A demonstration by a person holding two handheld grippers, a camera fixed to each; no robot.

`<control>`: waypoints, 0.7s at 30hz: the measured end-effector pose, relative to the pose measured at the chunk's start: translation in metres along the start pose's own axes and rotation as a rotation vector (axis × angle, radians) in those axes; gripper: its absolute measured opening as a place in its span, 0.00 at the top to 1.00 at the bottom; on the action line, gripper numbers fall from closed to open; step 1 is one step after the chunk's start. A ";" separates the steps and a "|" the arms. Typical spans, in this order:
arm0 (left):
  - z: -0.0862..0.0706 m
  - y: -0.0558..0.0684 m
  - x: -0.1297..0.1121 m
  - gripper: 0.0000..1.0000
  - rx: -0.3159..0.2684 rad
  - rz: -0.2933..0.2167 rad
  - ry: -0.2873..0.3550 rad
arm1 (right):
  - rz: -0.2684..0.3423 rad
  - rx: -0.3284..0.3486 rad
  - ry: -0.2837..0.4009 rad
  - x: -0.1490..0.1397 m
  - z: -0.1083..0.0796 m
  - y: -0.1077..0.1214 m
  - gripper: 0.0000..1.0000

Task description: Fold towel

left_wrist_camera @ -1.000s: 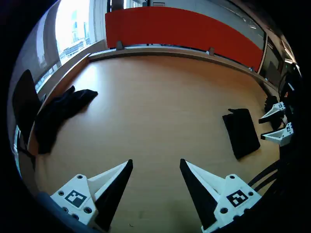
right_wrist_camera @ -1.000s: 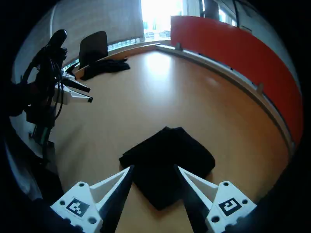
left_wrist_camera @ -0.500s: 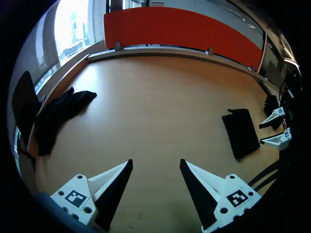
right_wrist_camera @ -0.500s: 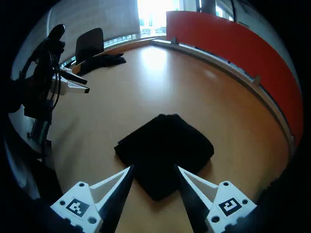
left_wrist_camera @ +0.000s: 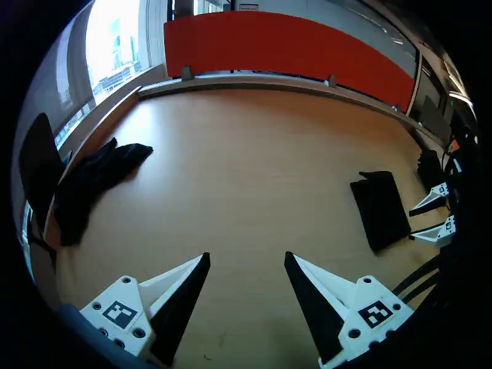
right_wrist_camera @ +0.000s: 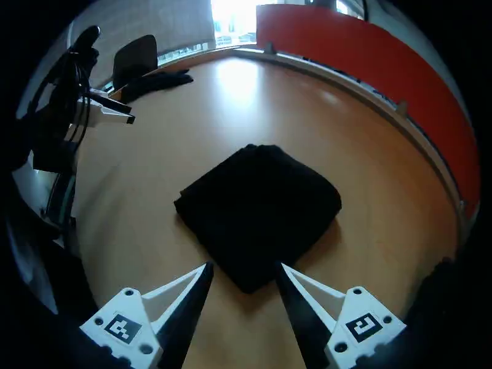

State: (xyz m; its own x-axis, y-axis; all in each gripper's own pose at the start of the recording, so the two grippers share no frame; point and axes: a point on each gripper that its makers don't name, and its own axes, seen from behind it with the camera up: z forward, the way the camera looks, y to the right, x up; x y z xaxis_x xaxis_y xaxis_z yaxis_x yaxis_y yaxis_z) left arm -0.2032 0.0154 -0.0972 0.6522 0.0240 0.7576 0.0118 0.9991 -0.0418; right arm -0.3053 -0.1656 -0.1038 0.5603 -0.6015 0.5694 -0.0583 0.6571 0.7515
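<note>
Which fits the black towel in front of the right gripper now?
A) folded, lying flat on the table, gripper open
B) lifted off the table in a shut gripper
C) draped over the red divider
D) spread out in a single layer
A: the folded towel lies flat on the table, its near corner seen between the spread fingers of the open right gripper.

Black towel [right_wrist_camera: 258,212], folded into a flat square, lies on wood table [right_wrist_camera: 246,104].
</note>
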 end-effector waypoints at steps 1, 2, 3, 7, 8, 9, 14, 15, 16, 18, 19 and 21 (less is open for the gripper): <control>0.000 0.000 0.000 0.11 0.000 0.000 0.000 | 0.003 -0.002 -0.004 -0.003 0.000 0.000 0.24; 0.000 0.000 0.000 0.11 0.001 0.000 0.000 | 0.006 -0.003 -0.008 -0.005 0.000 0.000 0.24; -0.001 0.000 -0.001 0.11 0.001 0.000 0.000 | 0.009 -0.005 -0.012 -0.008 -0.001 0.001 0.24; -0.001 0.000 -0.002 0.11 0.000 0.000 -0.001 | 0.019 -0.011 -0.024 -0.016 0.000 0.001 0.26; -0.001 0.000 -0.002 0.11 0.000 0.000 -0.001 | 0.022 -0.011 -0.026 -0.018 0.000 0.001 0.26; -0.002 0.000 -0.002 0.11 0.000 0.000 -0.001 | 0.024 -0.012 -0.027 -0.019 0.000 0.001 0.27; -0.002 0.001 -0.002 0.11 -0.001 0.001 0.000 | 0.030 -0.016 -0.030 -0.021 0.002 0.002 0.34; -0.002 0.001 -0.002 0.11 -0.001 0.001 0.001 | 0.030 -0.016 -0.030 -0.022 0.002 0.002 0.37; -0.002 0.001 -0.002 0.11 -0.001 0.001 0.001 | 0.029 -0.017 -0.032 -0.022 0.003 0.002 0.40; -0.002 0.000 -0.002 0.11 -0.001 0.001 0.001 | 0.028 -0.017 -0.035 -0.024 0.004 0.003 0.45; -0.003 0.000 -0.001 0.11 -0.002 0.001 0.002 | 0.030 -0.018 -0.035 -0.024 0.005 0.003 0.47; -0.003 0.000 -0.001 0.10 -0.002 0.000 0.003 | 0.032 -0.021 -0.036 -0.025 0.005 0.003 0.50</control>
State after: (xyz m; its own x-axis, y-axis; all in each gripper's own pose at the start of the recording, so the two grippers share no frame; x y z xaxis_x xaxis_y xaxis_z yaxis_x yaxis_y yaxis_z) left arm -0.2018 0.0157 -0.1003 0.6545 0.0239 0.7557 0.0132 0.9990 -0.0430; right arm -0.3241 -0.1505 -0.1137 0.5281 -0.5957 0.6052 -0.0587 0.6854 0.7258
